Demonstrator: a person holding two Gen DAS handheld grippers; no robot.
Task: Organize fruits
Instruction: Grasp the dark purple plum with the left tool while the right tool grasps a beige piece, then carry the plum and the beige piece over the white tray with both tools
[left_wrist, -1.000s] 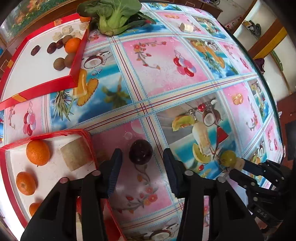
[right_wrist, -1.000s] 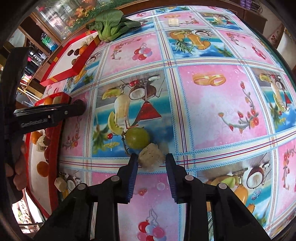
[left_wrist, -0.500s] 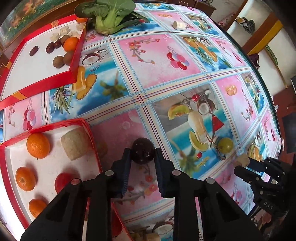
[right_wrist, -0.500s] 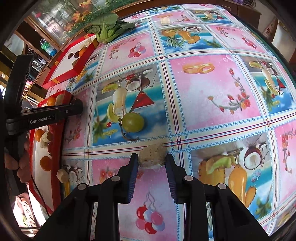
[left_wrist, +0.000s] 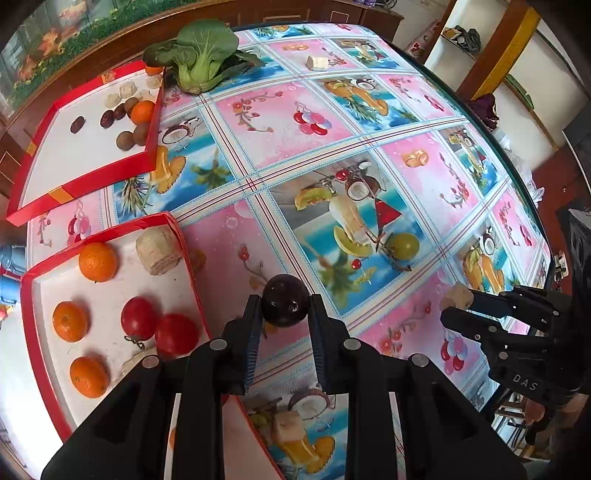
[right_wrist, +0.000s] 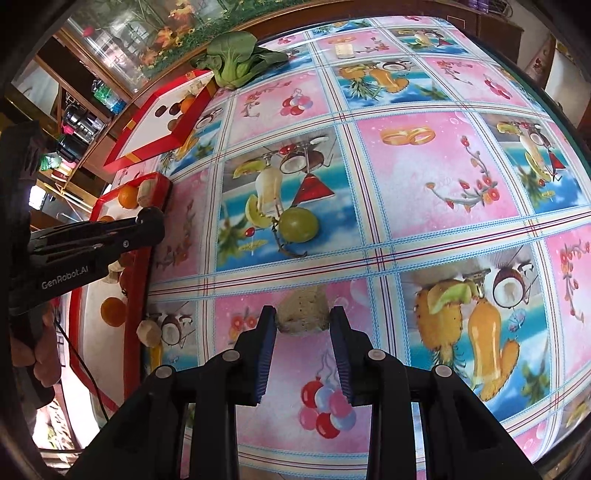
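My left gripper is shut on a dark purple round fruit, lifted just above the tablecloth beside the near red tray. That tray holds several oranges, two red tomatoes and a beige chunk. My right gripper is shut on a pale beige chunk, held over a pink square; it shows at the right of the left wrist view too, the chunk at its tips. A green round fruit lies on the cloth ahead of it.
A far red tray holds small brown fruits and an orange. A bok choy lies at the table's back, a beige piece near it. Another beige piece lies by the near tray. The table edge curves along the right.
My left gripper closed on the dark purple fruit and raised it toward the near tray. My right gripper lifted the beige chunk away from the green fruit.
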